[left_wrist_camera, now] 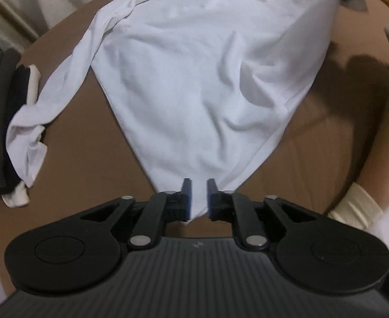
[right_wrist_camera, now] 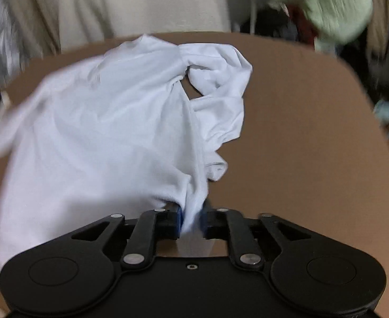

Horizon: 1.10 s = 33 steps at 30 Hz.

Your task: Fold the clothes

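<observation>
One white long-sleeved shirt (left_wrist_camera: 194, 79) lies spread on the brown desk (left_wrist_camera: 88, 159), filling the middle of the left wrist view. Its hem corner runs down to the lower centre, pinched in the left tool (left_wrist_camera: 197, 185), whose two blue-padded fingers stand close with cloth between them. In the upper right corner of that view the opposite corner of the shirt is stretched to a dark shape, cut off by the frame edge and blurred (probably the other tool, cannot confirm).

One sleeve (left_wrist_camera: 35, 122) trails to the left of the frame; its cuff end drapes over a pile of dark and white clothes (left_wrist_camera: 6, 106), partly hidden, count of items there unclear. At the right edge a cream ribbed cuff (left_wrist_camera: 358, 206) of the person shows, the hand blurred.

Right wrist view: heavy motion blur. The right tool (right_wrist_camera: 193, 209) at lower centre is nipped on a bunched fold of the shirt (right_wrist_camera: 101, 132), fingertips mostly buried in fabric. One sleeve (right_wrist_camera: 221, 84) is twisted into a loop in the upper centre, desk (right_wrist_camera: 300, 132) showing through the hole. A pale green cloth (right_wrist_camera: 327, 5) in the upper right is smeared, kind not readable. Pale curtain-like fabric (right_wrist_camera: 141, 0) hangs behind the desk.
</observation>
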Each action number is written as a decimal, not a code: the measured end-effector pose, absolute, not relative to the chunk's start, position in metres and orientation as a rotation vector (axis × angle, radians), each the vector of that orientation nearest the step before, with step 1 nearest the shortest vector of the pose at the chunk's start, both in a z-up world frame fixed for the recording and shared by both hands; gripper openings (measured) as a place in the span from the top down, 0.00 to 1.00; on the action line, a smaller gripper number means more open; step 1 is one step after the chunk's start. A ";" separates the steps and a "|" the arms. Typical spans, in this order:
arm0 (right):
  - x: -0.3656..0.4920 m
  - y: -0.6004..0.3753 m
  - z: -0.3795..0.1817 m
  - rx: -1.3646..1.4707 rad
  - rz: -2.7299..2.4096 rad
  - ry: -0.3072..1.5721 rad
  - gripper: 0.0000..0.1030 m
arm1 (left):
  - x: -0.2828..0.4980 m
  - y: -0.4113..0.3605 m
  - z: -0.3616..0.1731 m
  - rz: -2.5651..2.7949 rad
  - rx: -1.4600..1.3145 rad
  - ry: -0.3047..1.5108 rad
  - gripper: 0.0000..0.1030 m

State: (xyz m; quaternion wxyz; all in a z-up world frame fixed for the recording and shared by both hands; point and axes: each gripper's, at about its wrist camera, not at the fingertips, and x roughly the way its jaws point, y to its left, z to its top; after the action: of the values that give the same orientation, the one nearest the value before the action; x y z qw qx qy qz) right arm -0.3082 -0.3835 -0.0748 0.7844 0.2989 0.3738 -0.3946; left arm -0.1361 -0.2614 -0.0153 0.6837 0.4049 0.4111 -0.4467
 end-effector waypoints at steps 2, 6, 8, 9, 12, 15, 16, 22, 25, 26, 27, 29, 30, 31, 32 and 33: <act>-0.325 -0.395 -0.076 0.773 -0.821 0.721 0.72 | -0.135 -0.261 0.003 -1.003 0.893 0.893 0.62; -0.352 -0.413 -0.085 0.986 -0.740 0.536 0.65 | -0.120 -0.272 0.051 -1.000 0.845 0.863 0.51; -0.364 -0.421 -0.090 1.086 -0.685 0.424 0.56 | -0.112 -0.287 0.074 -0.979 0.847 0.846 0.44; -0.370 -0.425 -0.092 1.135 -0.655 0.367 0.55 | -0.107 -0.295 0.087 -0.967 0.850 0.837 0.38; -0.376 -0.439 -0.100 1.253 -0.557 0.264 0.55 | -0.095 -0.320 0.122 -0.963 0.884 0.800 0.33; -0.368 -0.447 -0.099 1.243 -0.584 0.310 0.52 | -0.089 -0.343 0.147 -0.936 0.923 0.768 0.30; -0.363 -0.451 -0.098 1.227 -0.603 0.351 0.52 | -0.088 -0.350 0.151 -0.928 0.932 0.759 0.28; -0.327 -0.492 -0.071 1.047 -0.636 0.582 0.51 | -0.092 -0.398 0.132 -0.969 0.916 0.725 0.23; -0.330 -0.534 -0.047 1.027 -0.770 0.565 0.51 | -0.094 -0.424 0.107 -0.967 0.885 0.722 0.23; -0.331 -0.548 -0.042 1.050 -0.797 0.560 0.51 | -0.095 -0.431 0.099 -0.965 0.880 0.716 0.23; -0.329 -0.556 -0.046 1.076 -0.803 0.584 0.51 | -0.097 -0.440 0.091 -0.967 0.892 0.701 0.23; -0.325 -0.572 -0.054 1.127 -0.816 0.631 0.51 | -0.101 -0.455 0.079 -0.974 0.928 0.669 0.23; -0.323 -0.580 -0.059 1.152 -0.822 0.655 0.51 | -0.103 -0.464 0.074 -0.975 0.942 0.651 0.23; -0.321 -0.581 -0.068 1.166 -0.823 0.685 0.51 | -0.104 -0.473 0.071 -0.980 0.946 0.637 0.23; -0.320 -0.581 -0.082 1.177 -0.826 0.709 0.51 | -0.103 -0.481 0.069 -0.993 0.927 0.632 0.23; -0.320 -0.580 -0.098 1.195 -0.820 0.747 0.51 | -0.102 -0.489 0.066 -1.005 0.908 0.626 0.23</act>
State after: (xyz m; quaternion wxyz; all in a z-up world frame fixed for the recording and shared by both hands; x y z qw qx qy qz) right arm -0.3203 -0.5803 -0.0983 0.6857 0.5335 0.3336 -0.3659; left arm -0.1020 -0.4888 0.0663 0.7345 0.4130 0.2847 -0.4571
